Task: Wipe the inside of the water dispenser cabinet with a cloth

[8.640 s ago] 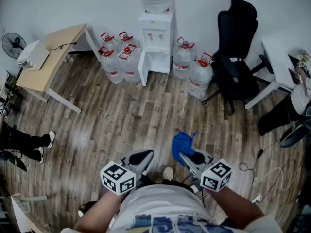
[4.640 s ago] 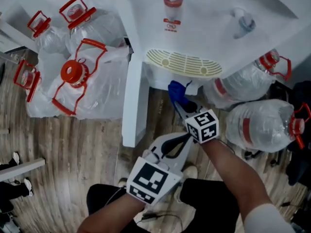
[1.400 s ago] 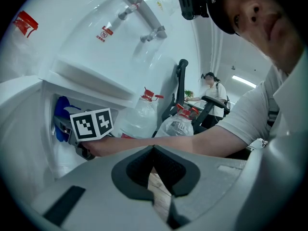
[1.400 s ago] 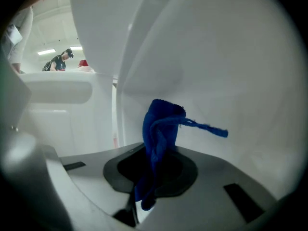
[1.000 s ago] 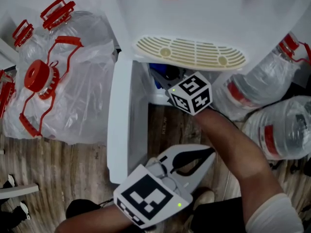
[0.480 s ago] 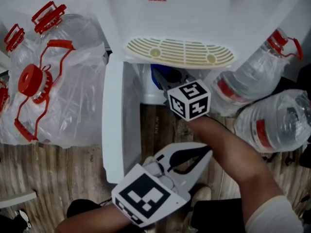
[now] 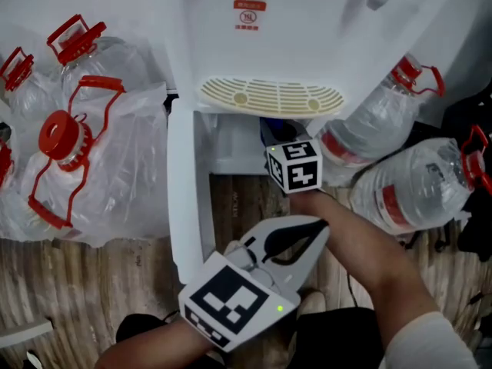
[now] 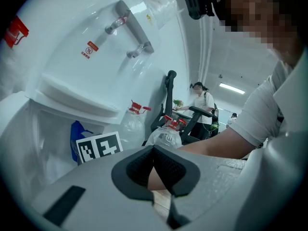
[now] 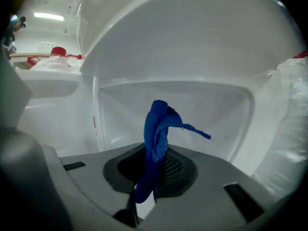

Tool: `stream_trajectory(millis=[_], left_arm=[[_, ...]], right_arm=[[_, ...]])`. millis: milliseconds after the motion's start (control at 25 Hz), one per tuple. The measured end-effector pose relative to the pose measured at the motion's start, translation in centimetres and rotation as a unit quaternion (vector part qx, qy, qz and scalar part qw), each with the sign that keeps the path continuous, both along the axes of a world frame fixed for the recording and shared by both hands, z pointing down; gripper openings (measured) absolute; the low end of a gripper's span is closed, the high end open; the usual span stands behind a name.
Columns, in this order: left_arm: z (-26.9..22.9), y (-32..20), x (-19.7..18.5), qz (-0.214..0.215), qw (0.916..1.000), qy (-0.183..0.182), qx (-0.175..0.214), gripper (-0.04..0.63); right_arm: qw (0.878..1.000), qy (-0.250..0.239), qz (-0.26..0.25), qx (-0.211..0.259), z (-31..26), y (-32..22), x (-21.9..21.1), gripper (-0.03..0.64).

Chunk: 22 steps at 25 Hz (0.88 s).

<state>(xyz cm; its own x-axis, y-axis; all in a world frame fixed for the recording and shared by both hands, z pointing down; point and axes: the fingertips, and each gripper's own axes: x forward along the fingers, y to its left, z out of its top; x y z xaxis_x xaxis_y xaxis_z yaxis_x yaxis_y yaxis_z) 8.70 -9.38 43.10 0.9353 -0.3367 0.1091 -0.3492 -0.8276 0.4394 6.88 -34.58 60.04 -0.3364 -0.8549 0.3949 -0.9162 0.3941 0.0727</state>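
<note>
Right gripper [image 9: 153, 165] clamped tight on the blue cloth [image 9: 156, 129], deep inside the open cabinet [image 9: 202, 105] under the drip tray [image 7: 273, 97]. Left gripper [image 8: 154, 158] closed, empty, outside. The dispenser's red label [image 7: 247, 15] is unreadable.

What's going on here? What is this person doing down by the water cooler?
A person holding tongs in each hand is cleaning the cabinet under a water dispenser. The right tongs are shut on a blue cloth and reach into the white cabinet. I can't tell whether the cloth touches a wall. The left tongs are shut and empty, outside by the open door. Water bottles stand on both sides.
</note>
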Motion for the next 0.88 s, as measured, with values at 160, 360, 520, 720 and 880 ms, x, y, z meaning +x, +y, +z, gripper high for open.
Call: stream_trajectory(millis=[160,360,520,720,880], left_arm=[[-0.4,0.1,-1.4,-0.007,1.0000,0.000,0.004,0.003],[-1.4,0.4,-2.3,-0.011,0.9999,0.008,0.010,0.002],[-1.6,0.5,-2.6,-0.011,0.9998,0.010,0.009,0.003],[-2.1,0.7,-2.6,-0.012,0.9997,0.018,0.010,0.002],[-2.0,1.3,-2.3,-0.003,0.9998,0.016,0.013,0.003]], right_arm=[[0.997,-0.004,0.080,0.000,0.8,-1.0,1.8,0.041],[0.987,-0.003,0.158,0.007,0.6,-3.6,3.6,0.041],[0.981,-0.003,0.195,0.002,0.4,-4.3,4.3,0.041],[0.975,-0.016,0.220,0.003,0.2,-4.0,5.1,0.040],[0.975,-0.017,0.222,-0.007,0.3,-2.5,5.5,0.040]])
